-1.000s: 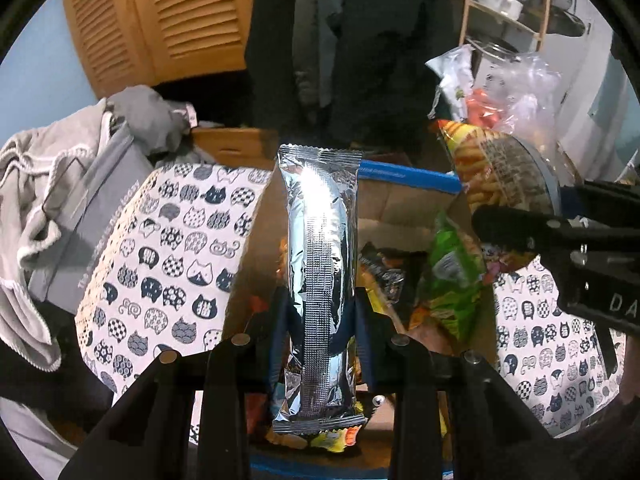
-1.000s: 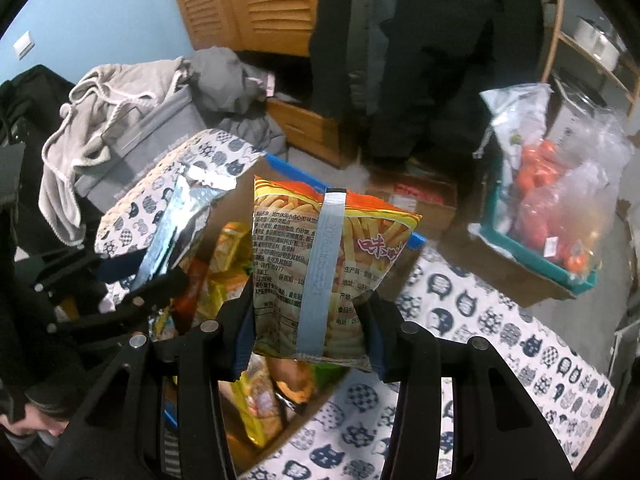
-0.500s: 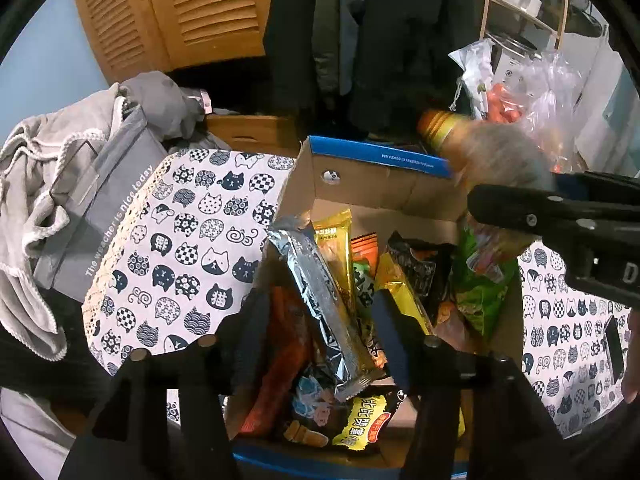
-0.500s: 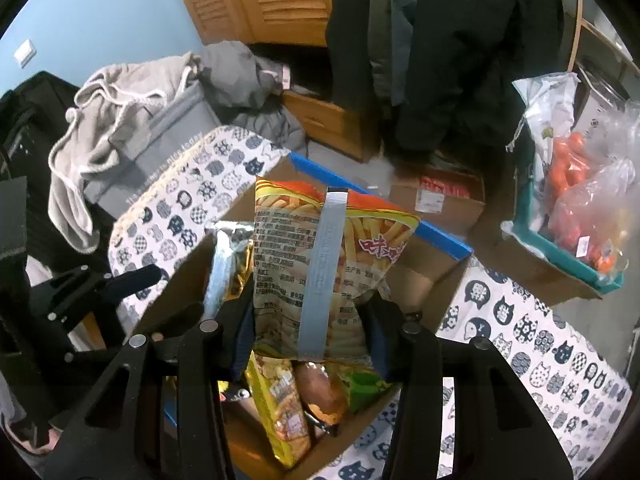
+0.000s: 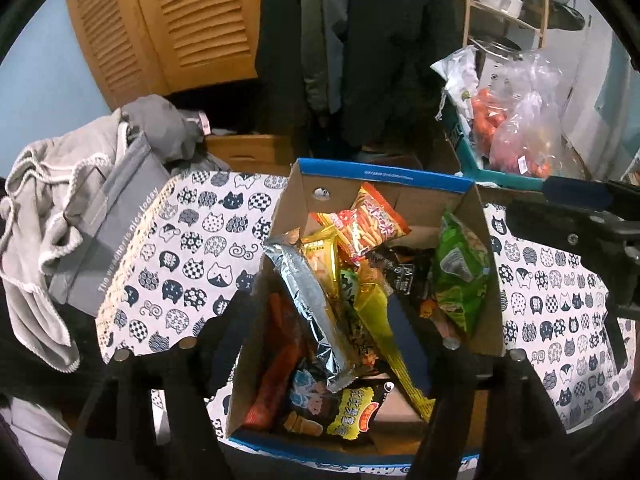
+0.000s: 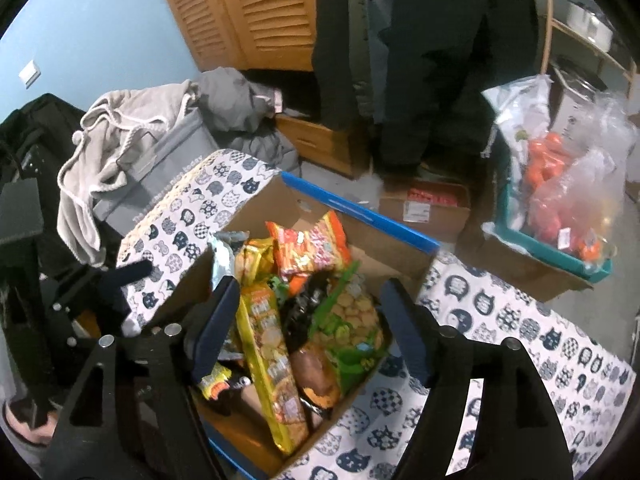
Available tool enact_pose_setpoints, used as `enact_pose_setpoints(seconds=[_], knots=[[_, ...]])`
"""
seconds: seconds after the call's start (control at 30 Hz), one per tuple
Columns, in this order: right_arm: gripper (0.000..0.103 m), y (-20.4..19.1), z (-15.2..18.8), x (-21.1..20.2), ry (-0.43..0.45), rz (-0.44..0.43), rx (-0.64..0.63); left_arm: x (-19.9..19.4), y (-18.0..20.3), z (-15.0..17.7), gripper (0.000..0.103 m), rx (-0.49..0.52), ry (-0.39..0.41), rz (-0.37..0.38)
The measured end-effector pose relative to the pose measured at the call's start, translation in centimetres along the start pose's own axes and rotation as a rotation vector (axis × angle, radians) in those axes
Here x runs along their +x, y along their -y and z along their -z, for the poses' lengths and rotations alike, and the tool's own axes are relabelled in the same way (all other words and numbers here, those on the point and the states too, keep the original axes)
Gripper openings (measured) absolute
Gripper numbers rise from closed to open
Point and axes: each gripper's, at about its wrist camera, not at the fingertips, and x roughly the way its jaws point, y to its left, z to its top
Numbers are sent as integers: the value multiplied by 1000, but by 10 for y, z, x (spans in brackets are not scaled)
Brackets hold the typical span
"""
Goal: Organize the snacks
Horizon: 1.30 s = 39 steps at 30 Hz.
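A cardboard box [image 5: 486, 322] with a blue rim sits on the cat-print table and holds several snack packs. The silver foil pack [image 5: 310, 312] leans inside it on the left. The orange chips bag [image 5: 362, 226] lies at the far end; it also shows in the right wrist view [image 6: 308, 246]. My left gripper [image 5: 320, 344] is open and empty above the box's near part. My right gripper [image 6: 308, 324] is open and empty above the box [image 6: 404, 256]; it shows at the right edge of the left wrist view [image 5: 580, 216].
The cat-print tablecloth [image 5: 188, 256] spreads both sides of the box. A grey bin with clothes [image 5: 92, 216] stands at the left. A teal crate with plastic bags [image 6: 560, 208] sits at the right. Wooden louvred doors and dark coats are behind.
My left gripper opened and let the silver pack drop into the box. My right gripper opened and the orange chips bag now lies in the box. Both grippers drew back.
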Motion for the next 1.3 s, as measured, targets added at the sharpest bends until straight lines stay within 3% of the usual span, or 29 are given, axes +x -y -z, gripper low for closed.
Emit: enact_pose_setpoints(seconds=[0.27,0.37,0.63,0.87,1.3], knots=[[77,22,22,-33,35,44,46,-28,24,0,78,62,47,18],[77,31,33,-47,47,59,53,-36,32,0,86,82,69,-5],[77,50,52,-82,64,105,68,-53,38,3,86,93,81,-5],[77,56,60,-107,105,146,54,-72,52,2,94,116,117,-7],[77,63,68,-109,105,158,29,-71,67,1,97,156,122,-29]])
